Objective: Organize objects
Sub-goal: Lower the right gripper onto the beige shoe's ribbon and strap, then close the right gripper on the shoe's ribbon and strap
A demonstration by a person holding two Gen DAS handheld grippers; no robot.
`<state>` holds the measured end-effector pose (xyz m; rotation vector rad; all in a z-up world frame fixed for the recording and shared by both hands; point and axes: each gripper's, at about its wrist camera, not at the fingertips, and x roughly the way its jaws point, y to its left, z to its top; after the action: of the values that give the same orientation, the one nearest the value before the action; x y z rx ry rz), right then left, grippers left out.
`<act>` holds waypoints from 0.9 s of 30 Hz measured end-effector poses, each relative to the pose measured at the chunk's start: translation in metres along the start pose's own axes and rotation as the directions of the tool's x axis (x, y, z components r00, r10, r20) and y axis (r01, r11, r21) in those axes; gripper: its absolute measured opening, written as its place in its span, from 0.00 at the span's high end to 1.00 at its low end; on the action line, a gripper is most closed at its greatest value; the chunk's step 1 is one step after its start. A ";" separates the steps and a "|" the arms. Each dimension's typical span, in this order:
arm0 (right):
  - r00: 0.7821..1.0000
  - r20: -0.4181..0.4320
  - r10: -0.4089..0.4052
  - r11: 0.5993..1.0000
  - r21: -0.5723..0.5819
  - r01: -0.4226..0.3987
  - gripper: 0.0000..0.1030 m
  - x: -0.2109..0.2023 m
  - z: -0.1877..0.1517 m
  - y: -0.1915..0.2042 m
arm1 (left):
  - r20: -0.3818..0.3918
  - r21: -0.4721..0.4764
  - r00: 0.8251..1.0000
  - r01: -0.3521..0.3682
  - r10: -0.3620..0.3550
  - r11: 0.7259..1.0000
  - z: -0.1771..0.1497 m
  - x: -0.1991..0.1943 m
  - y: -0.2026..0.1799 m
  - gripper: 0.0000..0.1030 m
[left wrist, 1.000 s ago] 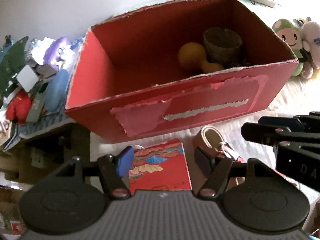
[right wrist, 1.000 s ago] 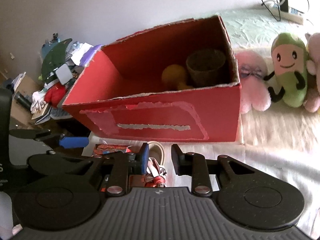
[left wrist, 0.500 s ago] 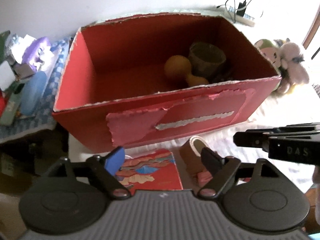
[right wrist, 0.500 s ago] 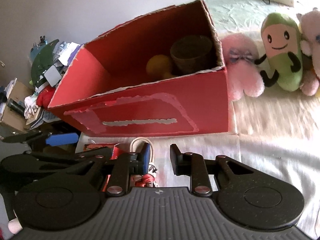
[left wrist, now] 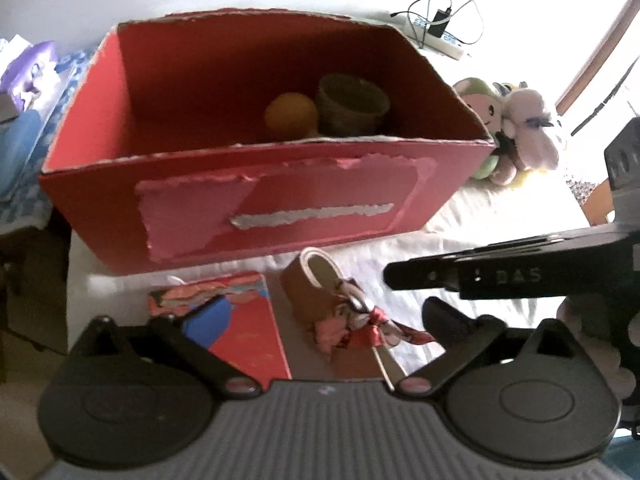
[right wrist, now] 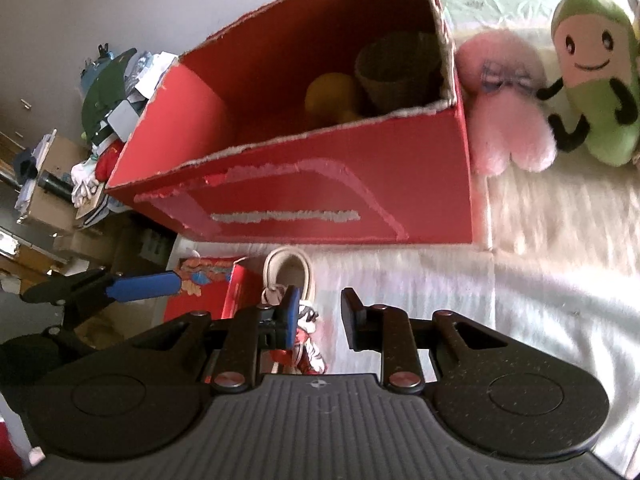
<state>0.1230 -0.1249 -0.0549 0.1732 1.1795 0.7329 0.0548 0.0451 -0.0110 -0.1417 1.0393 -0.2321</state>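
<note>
While both claws are hanging released, left claw [left wrist: 326,314] wide and right claw [right wrist: 320,316] narrower, the shoe [left wrist: 320,300] is lying before the box [left wrist: 280,208]; I would be straddling its heel squarely before clenching.

Each gripper, left gripper [left wrist: 326,316] and right gripper [right wrist: 320,312], has a ribbed grey body, two black round-ended link arms with pinkish-silver rivets, and one blue-padded finger at its nine o'clock side. The right one's side reads "DAS".
</note>
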 end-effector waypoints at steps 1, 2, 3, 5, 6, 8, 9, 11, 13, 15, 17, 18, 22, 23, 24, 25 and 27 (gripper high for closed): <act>1.000 -0.002 0.009 1.000 0.004 -0.009 0.75 0.000 0.000 0.000 | -0.004 0.009 1.000 0.019 -0.019 1.000 -0.001 0.000 -0.002 0.02; 1.000 0.000 0.015 1.000 0.009 -0.015 0.75 0.000 -0.001 0.000 | -0.010 0.015 0.999 0.042 -0.042 0.999 -0.002 0.001 -0.004 0.02; 1.000 0.002 0.016 1.000 0.012 -0.016 0.75 -0.001 -0.003 0.000 | -0.012 0.020 0.998 0.061 -0.061 0.998 -0.004 0.001 -0.006 0.02; 1.000 0.004 0.014 1.000 0.020 -0.014 0.74 -0.001 -0.005 0.000 | -0.003 0.038 0.996 0.084 -0.084 0.996 -0.007 -0.002 -0.010 0.02; 1.000 0.003 0.016 1.000 0.024 -0.016 0.74 -0.001 -0.006 -0.001 | -0.002 0.046 0.996 0.088 -0.088 0.995 -0.009 -0.003 -0.012 0.02; 1.000 -0.005 0.023 0.999 0.032 -0.023 0.74 -0.001 -0.007 -0.001 | -0.006 0.057 0.995 0.104 -0.103 0.993 -0.011 -0.002 -0.014 0.02; 1.000 -0.009 0.027 0.999 0.033 -0.027 0.74 -0.001 -0.008 -0.001 | -0.012 0.055 0.993 0.114 -0.114 0.992 -0.012 -0.001 -0.014 0.02; 0.999 -0.014 0.032 0.999 0.028 -0.031 0.71 0.000 -0.009 0.000 | -0.027 0.050 0.989 0.145 -0.144 0.988 -0.016 0.001 -0.015 0.02; 0.999 -0.018 0.037 0.999 0.025 -0.037 0.69 0.002 -0.012 0.001 | -0.037 0.051 0.987 0.159 -0.158 0.986 -0.020 0.004 -0.015 0.02; 0.998 -0.027 0.053 0.998 0.029 -0.052 0.69 0.004 -0.015 0.002 | -0.045 0.045 0.986 0.164 -0.162 0.985 -0.023 0.007 -0.016 0.02; 0.997 -0.029 0.065 0.997 0.035 -0.064 0.68 0.005 -0.017 0.002 | -0.050 0.046 0.986 0.163 -0.161 0.985 -0.025 0.010 -0.017 0.05; 0.997 -0.028 0.069 0.997 0.041 -0.068 0.68 0.006 -0.018 0.001 | -0.049 0.046 0.986 0.160 -0.157 0.986 -0.025 0.011 -0.017 0.05; 0.994 -0.030 0.105 0.991 0.087 -0.102 0.68 0.010 -0.016 -0.002 | -0.065 0.038 0.985 0.165 -0.162 0.986 -0.024 0.020 -0.017 0.17; 0.994 -0.026 0.105 0.991 0.091 -0.102 0.68 0.012 -0.015 -0.002 | -0.070 0.039 0.984 0.165 -0.162 0.986 -0.024 0.023 -0.018 0.19; 0.994 -0.022 0.104 0.990 0.093 -0.102 0.67 0.013 -0.014 -0.002 | -0.074 0.042 0.984 0.163 -0.160 0.986 -0.024 0.025 -0.018 0.20; 0.994 -0.021 0.105 0.990 0.096 -0.102 0.67 0.014 -0.013 -0.002 | -0.077 0.045 0.985 0.157 -0.153 0.987 -0.025 0.028 -0.018 0.21; 0.994 -0.022 0.109 0.989 0.104 -0.106 0.67 0.018 -0.012 -0.003 | -0.086 0.045 0.986 0.147 -0.143 0.988 -0.027 0.033 -0.018 0.22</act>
<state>0.1164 -0.1192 -0.0748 0.3155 1.2430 0.7711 0.0449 0.0191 -0.0480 -0.1629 1.1052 -0.3992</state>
